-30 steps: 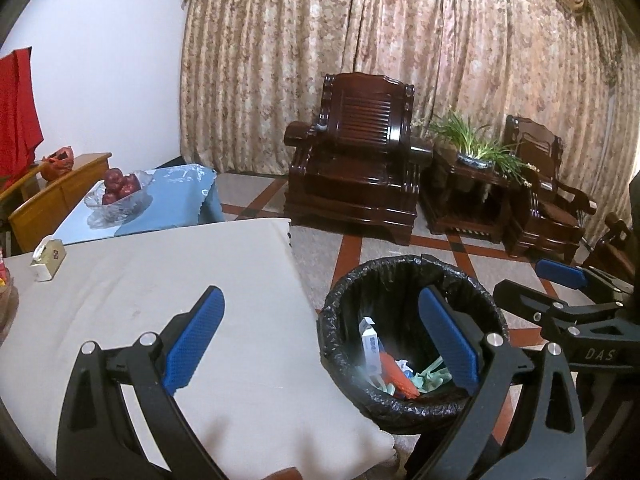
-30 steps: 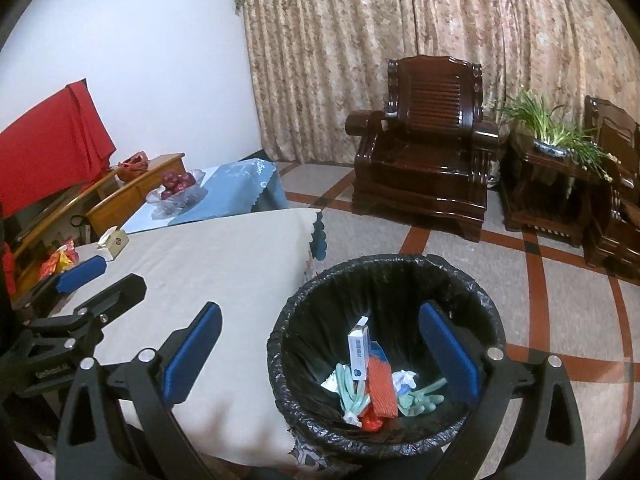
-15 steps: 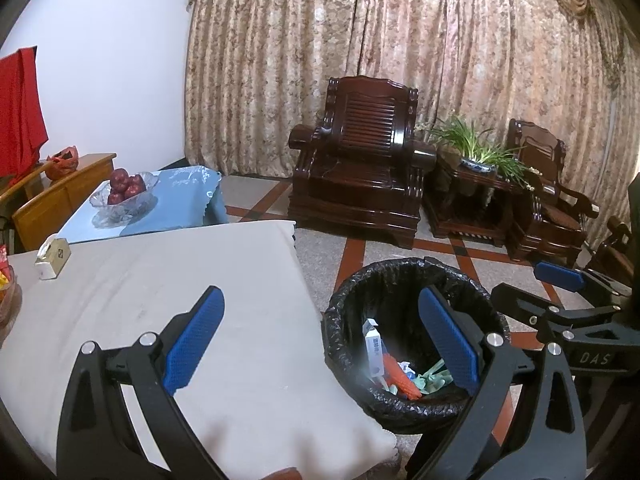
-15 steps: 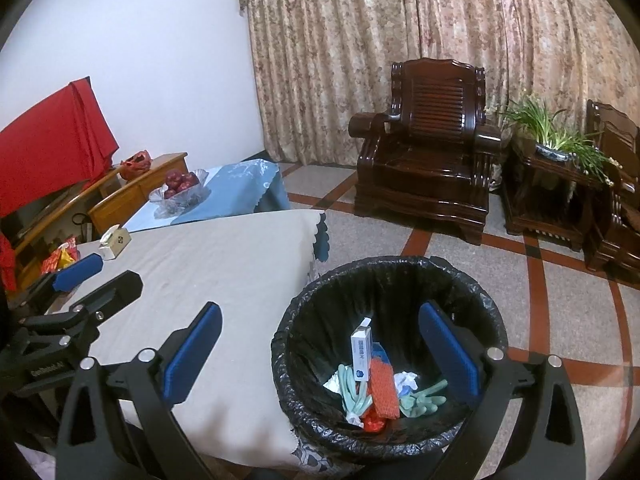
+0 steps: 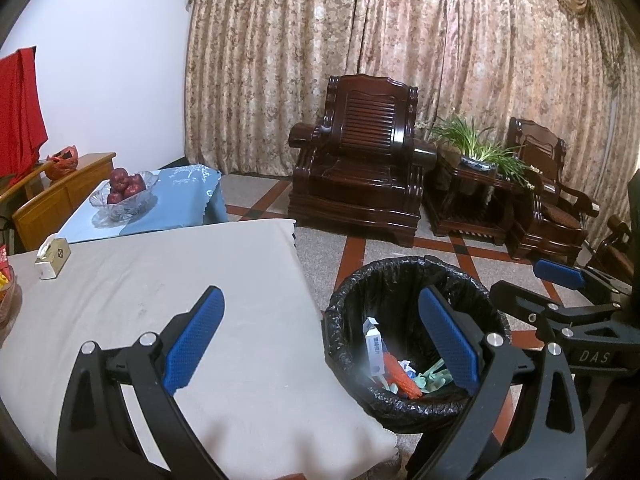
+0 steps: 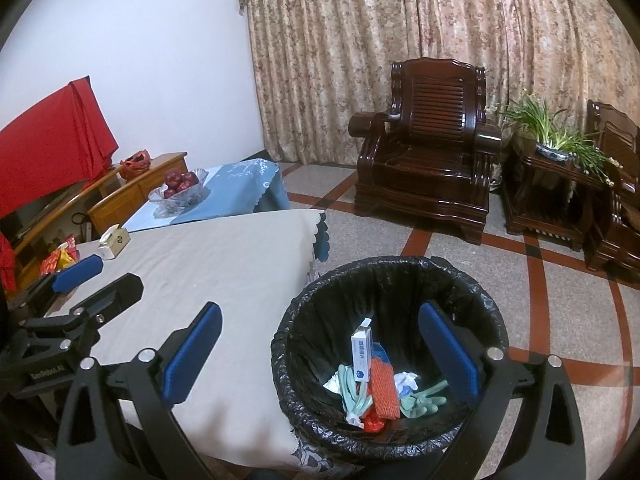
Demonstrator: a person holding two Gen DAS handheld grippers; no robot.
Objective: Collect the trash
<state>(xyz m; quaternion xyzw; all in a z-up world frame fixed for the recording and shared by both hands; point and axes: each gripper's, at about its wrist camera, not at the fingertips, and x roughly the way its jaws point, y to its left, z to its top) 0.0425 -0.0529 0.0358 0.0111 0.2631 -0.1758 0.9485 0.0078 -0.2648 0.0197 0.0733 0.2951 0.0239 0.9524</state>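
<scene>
**Bin beside the cloth-covered table, both grippers empty**

Beige cloth-covered table (image 5: 168, 292) adjoins a round bin with black plastic liner (image 6: 472, 292). Left gripper (image 5: 320, 344) and right gripper (image 6: 320, 348) stand wide apart, holding nothing. Only the right wrist view reveals the full trash pile: white-and-blue carton (image 6: 361, 356), orange mesh (image 6: 385, 390), pale green gloves (image 6: 424, 398).

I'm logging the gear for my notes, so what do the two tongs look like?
Both the left tongs and the right tongs share one build: black angular frames with silver rivets and blue textured pads. White lettering marks each body, "DAS" on the right one, "GenRobot.AI" on the left.
</scene>
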